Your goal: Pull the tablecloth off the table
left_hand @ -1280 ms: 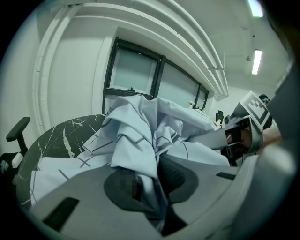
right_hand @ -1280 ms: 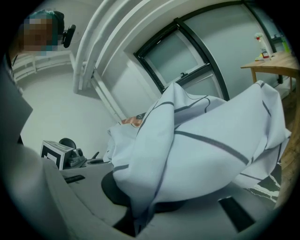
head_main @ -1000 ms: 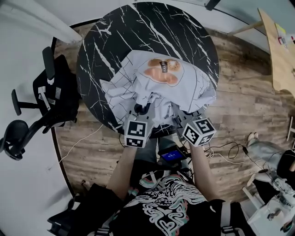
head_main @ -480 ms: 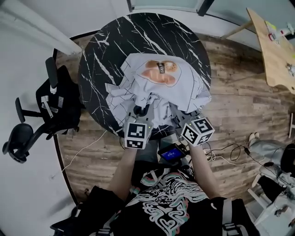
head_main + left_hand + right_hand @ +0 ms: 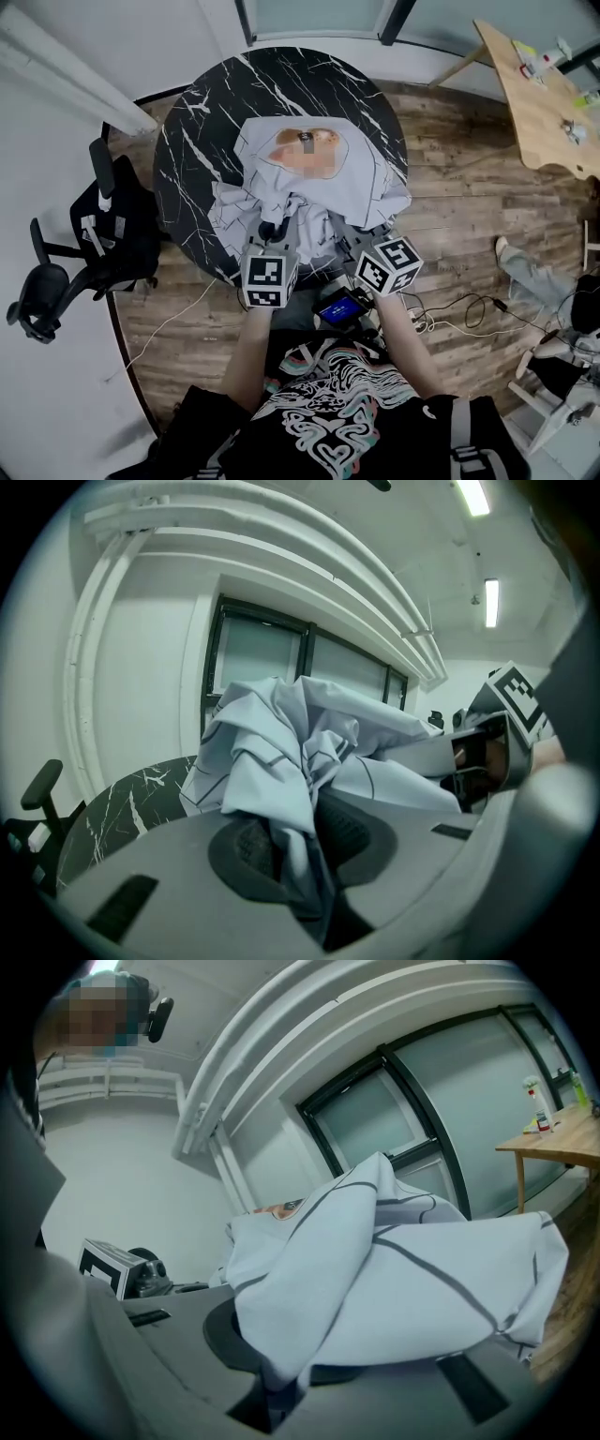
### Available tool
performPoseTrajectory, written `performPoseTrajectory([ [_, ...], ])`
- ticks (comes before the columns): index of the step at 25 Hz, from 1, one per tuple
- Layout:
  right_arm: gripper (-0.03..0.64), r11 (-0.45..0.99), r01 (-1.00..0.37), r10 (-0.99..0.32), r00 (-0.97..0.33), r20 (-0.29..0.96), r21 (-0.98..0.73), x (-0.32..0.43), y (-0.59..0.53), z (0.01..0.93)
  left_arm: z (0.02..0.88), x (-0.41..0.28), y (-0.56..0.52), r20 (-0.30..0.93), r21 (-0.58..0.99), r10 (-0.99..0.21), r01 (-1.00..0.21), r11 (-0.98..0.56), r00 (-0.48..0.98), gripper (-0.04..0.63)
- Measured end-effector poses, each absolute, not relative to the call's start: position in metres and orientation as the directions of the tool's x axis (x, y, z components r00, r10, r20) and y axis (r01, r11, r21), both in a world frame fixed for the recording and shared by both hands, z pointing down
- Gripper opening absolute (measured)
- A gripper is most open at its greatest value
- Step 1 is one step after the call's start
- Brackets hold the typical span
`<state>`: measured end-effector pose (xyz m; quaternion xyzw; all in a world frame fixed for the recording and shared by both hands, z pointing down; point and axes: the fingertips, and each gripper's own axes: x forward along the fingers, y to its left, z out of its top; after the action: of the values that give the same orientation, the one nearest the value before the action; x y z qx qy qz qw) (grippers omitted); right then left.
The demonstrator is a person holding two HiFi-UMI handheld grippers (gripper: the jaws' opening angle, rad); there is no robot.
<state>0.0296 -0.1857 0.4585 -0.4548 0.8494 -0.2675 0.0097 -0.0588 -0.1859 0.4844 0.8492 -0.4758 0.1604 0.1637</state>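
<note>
A pale grey tablecloth (image 5: 319, 187) with dark lines and an orange print lies bunched on the near half of the round black marble table (image 5: 206, 122). My left gripper (image 5: 274, 232) is shut on a crumpled fold of the tablecloth (image 5: 281, 761) at the table's near edge. My right gripper (image 5: 361, 242) is shut on another fold of the tablecloth (image 5: 394, 1288), just right of the left one. In both gripper views the cloth is pinched between the jaws and rises in front of the camera.
A black office chair (image 5: 84, 234) stands left of the table on the wooden floor. A wooden table (image 5: 539, 103) with small items sits at the far right. Cables (image 5: 459, 314) and a small lit screen (image 5: 339, 309) lie near the person's body. Another person's leg (image 5: 530, 277) shows at right.
The cloth has been drawn toward the near edge and bunched tighter, baring more black tabletop at the far side. Both grippers stay shut on it and have shifted slightly left.
</note>
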Motion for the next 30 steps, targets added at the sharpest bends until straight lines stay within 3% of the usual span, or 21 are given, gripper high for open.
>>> performPoseTrajectory([
  [30,0.061,0.540,-0.798,-0.819,-0.572,0.053,-0.268,0.043,-0.189,0.355,0.381,-0.048,-0.198,0.252,0.033,-0.822,-0.854,-0.519,0.510,0.072],
])
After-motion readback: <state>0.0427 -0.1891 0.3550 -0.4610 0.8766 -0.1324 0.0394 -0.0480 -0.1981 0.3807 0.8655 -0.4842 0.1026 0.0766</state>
